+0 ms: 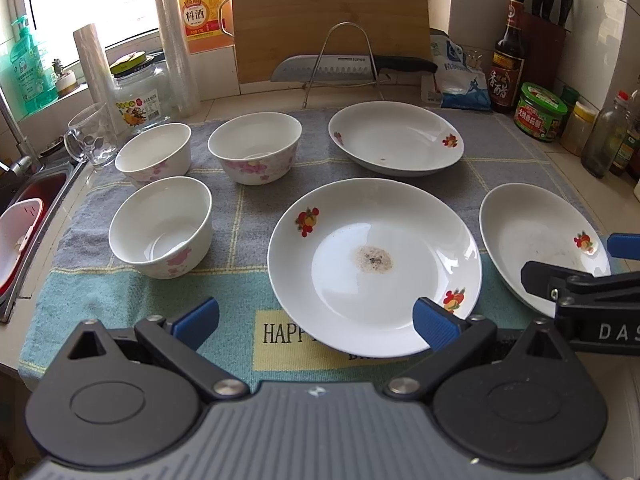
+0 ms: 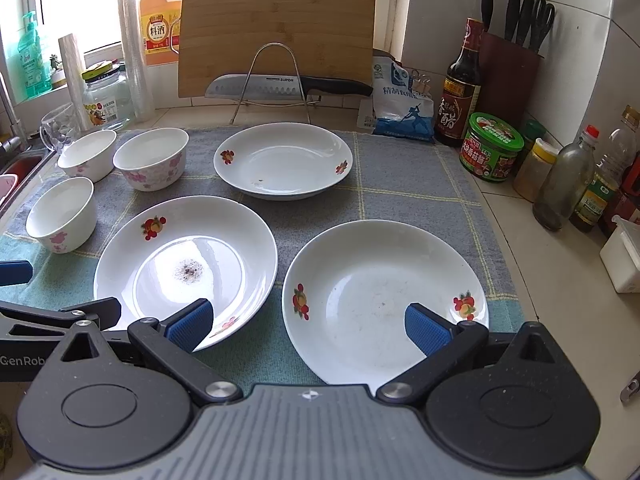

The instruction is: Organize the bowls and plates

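Three white plates with fruit prints lie on a grey and teal towel [image 1: 248, 208]: a stained near plate [image 1: 374, 266] [image 2: 186, 270], a far plate [image 1: 396, 138] [image 2: 283, 160] and a right plate [image 1: 540, 240] [image 2: 384, 300]. Three white bowls with pink flowers stand at the left: front [image 1: 161, 226] [image 2: 62, 213], back left [image 1: 154, 156] [image 2: 87, 155], back middle [image 1: 255, 147] [image 2: 151, 158]. My left gripper [image 1: 316, 322] hangs open over the near plate's front edge. My right gripper [image 2: 308, 326] is open above the right plate's near rim. Neither holds anything.
A knife [image 2: 288, 85] rests on a wire rack before an upright cutting board [image 2: 276, 32]. A glass mug [image 1: 90, 140], jar and plastic cup stacks stand at the back left, beside a sink [image 1: 24, 220]. Bottles, jars [image 2: 494, 146] and a knife block [image 2: 508, 68] line the right.
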{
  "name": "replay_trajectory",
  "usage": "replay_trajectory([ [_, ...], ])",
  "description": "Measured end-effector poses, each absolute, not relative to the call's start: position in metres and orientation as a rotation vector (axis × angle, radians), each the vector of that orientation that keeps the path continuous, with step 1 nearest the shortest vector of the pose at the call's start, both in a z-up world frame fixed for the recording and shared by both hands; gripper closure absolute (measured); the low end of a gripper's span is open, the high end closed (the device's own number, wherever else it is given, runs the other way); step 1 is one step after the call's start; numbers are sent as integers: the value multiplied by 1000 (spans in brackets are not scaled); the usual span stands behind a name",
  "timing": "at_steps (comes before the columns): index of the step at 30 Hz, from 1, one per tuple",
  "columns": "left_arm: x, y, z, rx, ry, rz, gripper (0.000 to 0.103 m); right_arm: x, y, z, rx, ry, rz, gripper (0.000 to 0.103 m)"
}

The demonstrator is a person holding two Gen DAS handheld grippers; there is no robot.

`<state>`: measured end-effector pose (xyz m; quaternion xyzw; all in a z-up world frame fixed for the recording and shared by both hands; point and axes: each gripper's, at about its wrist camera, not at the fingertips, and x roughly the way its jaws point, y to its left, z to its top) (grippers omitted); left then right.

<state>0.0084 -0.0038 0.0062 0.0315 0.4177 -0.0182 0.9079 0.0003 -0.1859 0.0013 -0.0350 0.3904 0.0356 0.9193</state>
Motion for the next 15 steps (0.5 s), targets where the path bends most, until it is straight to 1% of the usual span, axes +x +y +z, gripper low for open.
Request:
replay_trajectory([
  [9, 11, 1, 10, 82, 822, -96, 1, -7, -180, 4, -64, 778, 52, 0],
  [15, 19, 4, 11, 118, 796, -175, 1, -13, -178, 11, -71, 725, 40, 0],
])
